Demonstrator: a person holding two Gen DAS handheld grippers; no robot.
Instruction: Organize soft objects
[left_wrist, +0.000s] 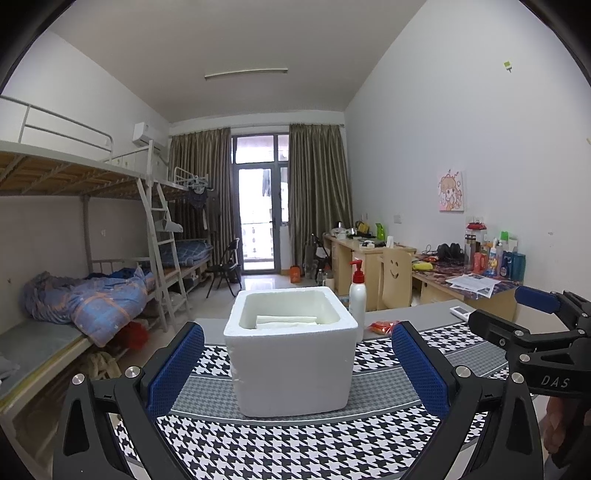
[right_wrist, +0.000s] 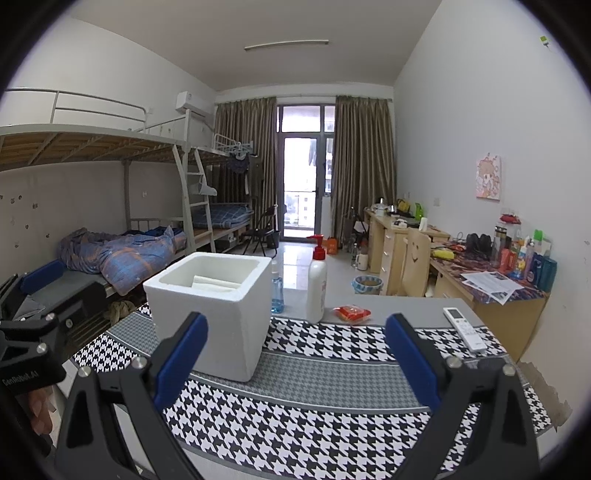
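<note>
On houndstooth mat (left_wrist: 295, 443), foam box (left_wrist: 291, 354) ahead of my left gripper (left_wrist: 297, 363), folded white cloths (left_wrist: 286, 320) inside; my right gripper (right_wrist: 295, 354) also spread wide, both empty; lotion pump bottle (right_wrist: 317, 284) far right of box

White letters reading "DAS" are showing on the black body of the right tool (left_wrist: 532, 321), seen from the left wrist camera. In the right wrist view, the left tool (right_wrist: 44, 291) is carrying small white print that seems to be reading "GenRobot.AI", though it is tilted and partly cut off. Print on the lotion bottle (right_wrist: 316, 288) and the papers (right_wrist: 489, 281) is too small to read.
</note>
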